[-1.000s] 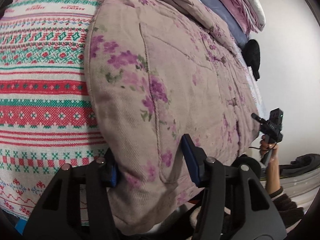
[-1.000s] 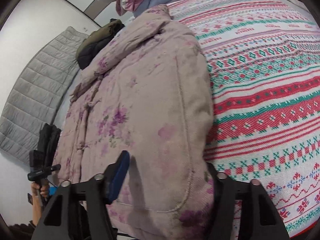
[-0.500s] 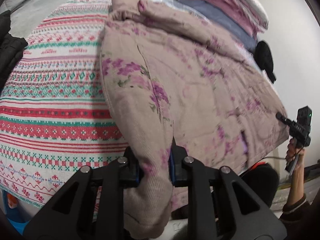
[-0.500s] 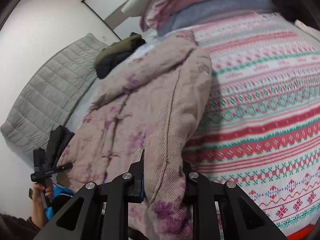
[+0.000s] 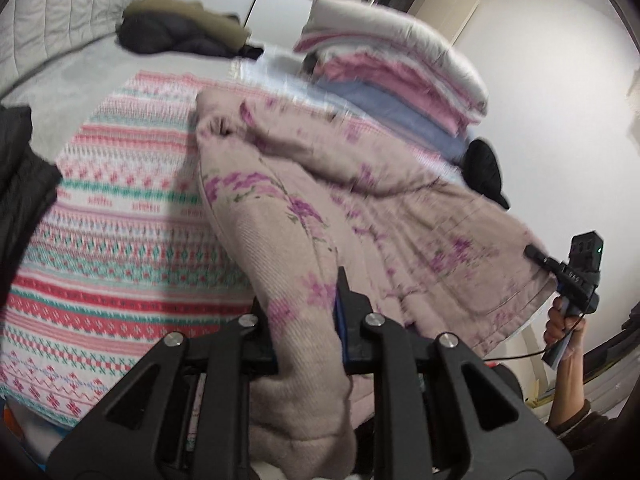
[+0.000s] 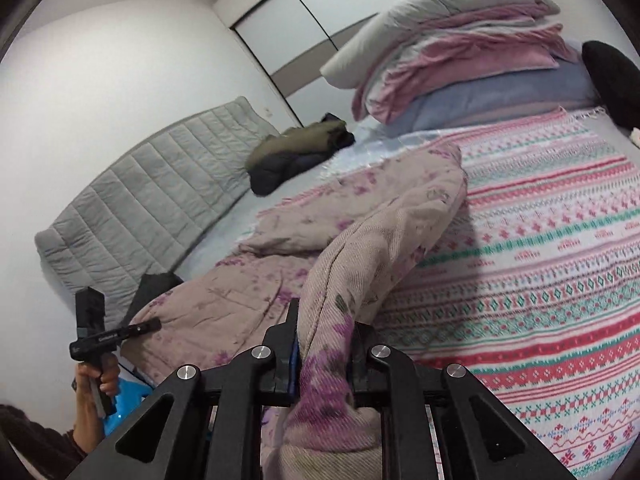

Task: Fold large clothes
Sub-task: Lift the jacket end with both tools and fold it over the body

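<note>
Open patterned blanket (image 5: 120, 240) is left bare beside the floral coat (image 5: 380, 216); passage is free there. The far end is blocked by stacked bedding (image 6: 460, 52) and a dark jacket heap (image 6: 300, 152). A quilted pad (image 6: 152, 196) is leaned along the wall. A black garment (image 5: 20, 184) is seen at one edge.
</note>
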The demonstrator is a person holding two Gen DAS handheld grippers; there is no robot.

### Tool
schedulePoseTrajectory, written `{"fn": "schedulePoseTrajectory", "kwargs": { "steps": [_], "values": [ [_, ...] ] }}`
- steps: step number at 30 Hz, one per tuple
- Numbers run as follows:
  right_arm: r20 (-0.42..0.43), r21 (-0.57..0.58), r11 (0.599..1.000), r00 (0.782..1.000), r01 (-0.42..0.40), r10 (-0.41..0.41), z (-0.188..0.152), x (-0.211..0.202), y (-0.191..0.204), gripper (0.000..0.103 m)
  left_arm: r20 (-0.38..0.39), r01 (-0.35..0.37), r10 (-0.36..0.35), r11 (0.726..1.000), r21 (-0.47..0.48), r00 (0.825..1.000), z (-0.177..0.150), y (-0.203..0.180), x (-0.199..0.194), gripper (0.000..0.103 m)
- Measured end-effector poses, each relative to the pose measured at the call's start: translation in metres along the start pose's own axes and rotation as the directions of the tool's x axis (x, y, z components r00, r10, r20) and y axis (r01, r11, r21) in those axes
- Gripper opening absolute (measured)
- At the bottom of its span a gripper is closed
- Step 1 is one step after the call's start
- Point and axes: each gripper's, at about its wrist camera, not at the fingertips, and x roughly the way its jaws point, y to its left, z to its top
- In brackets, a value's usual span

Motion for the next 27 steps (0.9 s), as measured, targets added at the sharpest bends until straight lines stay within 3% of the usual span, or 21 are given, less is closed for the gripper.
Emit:
{"fn": "schedulePoseTrajectory", "kwargs": {
  "steps": [7,14,17,22,25,27],
  "values": [
    [0.061,-0.038,0.995,0.994,-0.088,0.09,0.012,-0.03,0.032,0.015,0.099,0.076,-0.08,0.996,0.037,0.992,0.013,-0.01,-0.044,0.019],
    [0.149,-0.152,0.976,0.972,-0.157,0.18,0.029,-0.092,0.084,0.015,0.219,0.182,-0.2,0.978,0.098,0.955,0.02,-0.027,-0.123,0.019],
    [0.163,-0.18,0.97,0.967,-0.165,0.195,0.037,-0.106,0.096,0.015,0.251,0.195,-0.214,0.976,0.099,0.944,0.023,-0.026,-0.134,0.02],
    [0.145,-0.144,0.984,0.982,-0.103,0.124,0.054,-0.072,0.082,0.015,0.234,0.151,-0.147,0.989,0.002,0.961,0.039,-0.002,-0.092,0.021],
    [0.118,-0.073,0.997,0.993,0.008,0.001,0.068,-0.034,0.058,0.015,0.231,0.076,-0.061,0.996,-0.055,0.971,0.06,0.014,-0.05,0.021],
    [0.111,-0.022,0.995,0.989,0.099,-0.096,0.08,-0.004,0.036,0.015,0.234,0.011,0.011,0.996,-0.092,0.972,0.076,0.027,-0.025,0.022]
  ]
}}
